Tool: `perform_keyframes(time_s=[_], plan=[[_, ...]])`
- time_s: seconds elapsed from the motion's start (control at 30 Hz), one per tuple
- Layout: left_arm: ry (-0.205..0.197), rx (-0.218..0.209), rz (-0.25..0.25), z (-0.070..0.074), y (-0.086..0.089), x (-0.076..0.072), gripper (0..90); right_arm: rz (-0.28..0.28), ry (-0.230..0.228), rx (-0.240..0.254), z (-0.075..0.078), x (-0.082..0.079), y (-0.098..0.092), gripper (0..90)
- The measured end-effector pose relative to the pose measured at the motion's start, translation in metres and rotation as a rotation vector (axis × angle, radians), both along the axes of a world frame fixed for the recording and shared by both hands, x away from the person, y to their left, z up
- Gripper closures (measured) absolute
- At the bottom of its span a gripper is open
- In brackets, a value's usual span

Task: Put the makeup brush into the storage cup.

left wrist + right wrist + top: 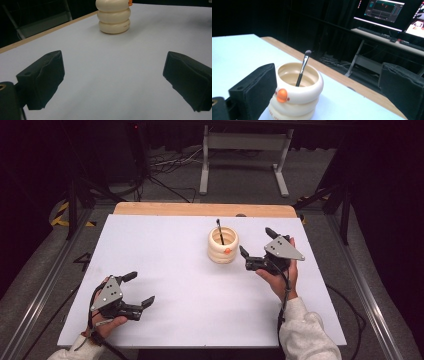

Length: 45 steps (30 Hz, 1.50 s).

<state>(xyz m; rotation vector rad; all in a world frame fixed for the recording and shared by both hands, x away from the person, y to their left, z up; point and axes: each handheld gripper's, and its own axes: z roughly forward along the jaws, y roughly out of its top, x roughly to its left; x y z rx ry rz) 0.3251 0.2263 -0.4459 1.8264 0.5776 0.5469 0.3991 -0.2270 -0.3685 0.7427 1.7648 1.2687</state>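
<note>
1. High view: your cup (223,246) is a cream, glossy stack of three rounded rings with an orange knob, mid-bench (165,320).
2. A dark brush (220,230) leans inside it.
3. Your right tool (256,246) gapes empty beside it; your left tool (141,289) is wide open, empty, well apart.

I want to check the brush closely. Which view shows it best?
The right gripper view: the brush is near, leaning in the cream holder, bristles up. The high view shows it small. The left gripper view shows the holder's lower rings.
</note>
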Motion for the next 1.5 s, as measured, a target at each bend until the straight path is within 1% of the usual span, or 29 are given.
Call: perform_keyframes(time_s=[0.03,0.27,0.47,0.57,0.77,0.8,0.93,1.03,1.07,1.17,1.23,1.37,1.5], plan=[[0.0,0.003,0.0,0.0,0.0,0.0,4.4,0.001,-0.005,0.003,0.0,-0.002,-0.001,2.3],[0.0,0.005,-0.002,0.0,0.0,0.0,4.3,0.004,-0.016,-0.022,0.0,-0.008,-0.003,2.4],[-0.003,0.001,0.005,0.0,0.0,0.0,3.3,0.006,-0.014,-0.024,-0.001,-0.013,-0.007,2.5],[-0.004,0.002,0.004,0.0,0.0,0.0,3.3,0.005,-0.015,-0.037,-0.003,-0.015,-0.009,2.5],[-0.002,0.008,0.004,0.0,0.0,0.0,3.2,0.002,-0.021,-0.033,-0.003,-0.02,-0.013,2.6],[-0.003,0.009,0.003,0.0,0.0,0.0,3.2,0.002,-0.027,-0.039,-0.003,-0.022,-0.014,2.6],[-0.006,0.016,0.003,0.0,-0.001,0.0,3.2,0.002,-0.025,-0.037,-0.003,-0.023,-0.015,2.5],[-0.002,0.02,0.002,0.0,-0.001,0.0,3.3,0.007,-0.026,-0.049,-0.004,-0.026,-0.016,2.6],[-0.004,0.023,0.002,0.0,-0.001,0.0,3.3,0.011,-0.025,-0.046,-0.004,-0.027,-0.017,2.6],[-0.005,0.02,0.002,0.0,-0.001,0.0,3.4,0.012,-0.025,-0.053,-0.004,-0.03,-0.018,2.5],[-0.004,0.026,-0.001,0.0,-0.002,0.0,3.4,0.009,-0.028,-0.057,-0.005,-0.031,-0.019,2.6],[-0.003,0.027,-0.003,0.0,-0.002,0.0,3.4,0.015,-0.029,-0.056,-0.005,-0.035,-0.021,2.6],[-0.004,0.027,0.0,0.0,-0.002,0.0,3.4,0.019,-0.023,-0.067,-0.007,-0.038,-0.021,2.5]])
